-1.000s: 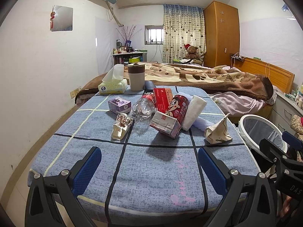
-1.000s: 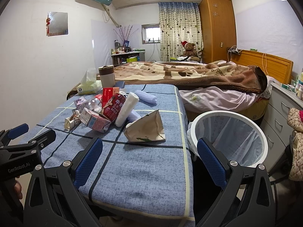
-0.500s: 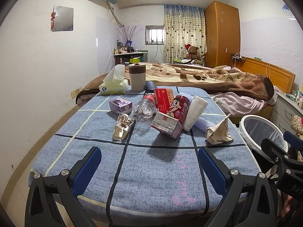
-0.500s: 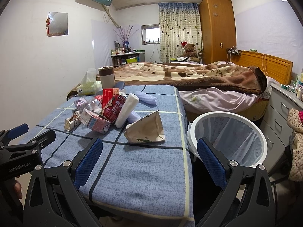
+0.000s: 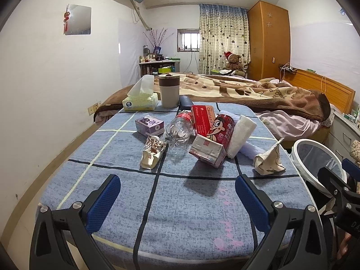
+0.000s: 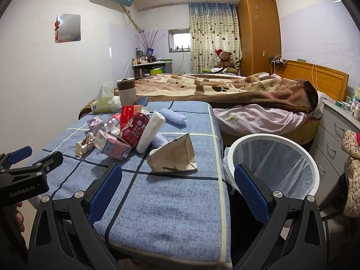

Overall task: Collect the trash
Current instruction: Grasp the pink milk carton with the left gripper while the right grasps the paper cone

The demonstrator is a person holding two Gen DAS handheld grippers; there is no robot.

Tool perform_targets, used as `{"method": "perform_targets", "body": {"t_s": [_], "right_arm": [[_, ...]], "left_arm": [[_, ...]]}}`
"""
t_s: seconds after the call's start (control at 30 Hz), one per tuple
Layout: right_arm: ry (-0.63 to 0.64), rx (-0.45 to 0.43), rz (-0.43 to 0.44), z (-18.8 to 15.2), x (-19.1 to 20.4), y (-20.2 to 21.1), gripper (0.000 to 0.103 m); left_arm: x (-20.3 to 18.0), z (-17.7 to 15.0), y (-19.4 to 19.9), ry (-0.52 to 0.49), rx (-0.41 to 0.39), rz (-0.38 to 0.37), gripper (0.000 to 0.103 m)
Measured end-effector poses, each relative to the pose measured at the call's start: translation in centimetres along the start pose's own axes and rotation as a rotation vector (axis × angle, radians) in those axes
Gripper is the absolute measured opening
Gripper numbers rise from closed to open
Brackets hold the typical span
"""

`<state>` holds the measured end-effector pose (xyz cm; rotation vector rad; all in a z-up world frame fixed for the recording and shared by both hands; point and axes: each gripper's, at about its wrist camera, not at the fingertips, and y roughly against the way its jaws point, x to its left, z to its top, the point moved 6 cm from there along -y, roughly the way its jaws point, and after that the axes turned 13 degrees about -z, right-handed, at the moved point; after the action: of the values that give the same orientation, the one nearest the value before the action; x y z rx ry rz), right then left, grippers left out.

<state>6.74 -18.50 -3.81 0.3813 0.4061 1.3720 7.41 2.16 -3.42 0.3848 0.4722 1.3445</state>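
I see a blue-clothed table bearing a bottle, can, carton, boxes, wrappers and tissue box.

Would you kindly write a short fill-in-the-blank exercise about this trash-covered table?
1. Both the left gripper and right gripper are ____.
2. The white bin stands off the table's ____ side.
3. The can beside the clear bottle is coloured ____.

Missing words: open; right; red
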Motion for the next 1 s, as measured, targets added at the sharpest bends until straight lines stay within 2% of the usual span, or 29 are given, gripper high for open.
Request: {"method": "perform_targets", "body": {"t_s": [0.1, 0.2, 0.37, 0.53, 0.6, 0.67, 0.87, 0.9, 0.93, 1.0], "right_arm": [[0.003, 0.002, 0.004, 0.2, 0.1, -0.4, 0.102], [-0.004, 0.008, 0.002, 0.5, 0.2, -1.4, 0.102], [-0.027, 0.037, 0.018, 1.1, 0.7, -3.8, 0.102], [-0.051, 0.089, 0.024, 1.2, 0.9, -6.8, 0.102], [-0.061, 0.116, 0.018, 1.0, 1.1, -7.9, 0.097], [-0.064, 0.145, 0.009, 0.8, 1.3, -8.9, 0.090], [-0.094, 0.181, 0.012, 1.0, 1.6, -10.3, 0.087], [-0.097, 0.188, 0.017, 1.0, 1.9, -10.4, 0.083], [-0.098, 0.193, 0.026, 1.2, 2.0, -10.6, 0.075], [-0.102, 0.214, 0.045, 1.2, 2.4, -11.2, 0.072]], "left_arm": [[0.2, 0.1, -0.5, -0.001, 0.007, -0.002, 0.103], [0.5, 0.3, -1.5, 0.016, 0.032, -0.036, 0.103], [0.8, 1.2, -3.9, 0.092, 0.067, -0.158, 0.103], [0.7, 2.4, -7.1, 0.103, 0.106, -0.175, 0.103], [1.0, 2.6, -8.6, 0.129, 0.126, -0.196, 0.103], [1.5, 2.7, -9.7, 0.175, 0.146, -0.212, 0.098], [2.2, 2.8, -12.5, 0.205, 0.197, -0.228, 0.097], [2.2, 2.9, -13.0, 0.221, 0.204, -0.241, 0.097], [2.3, 3.0, -13.3, 0.229, 0.208, -0.250, 0.097], [2.5, 3.1, -14.0, 0.237, 0.222, -0.254, 0.097]]}}
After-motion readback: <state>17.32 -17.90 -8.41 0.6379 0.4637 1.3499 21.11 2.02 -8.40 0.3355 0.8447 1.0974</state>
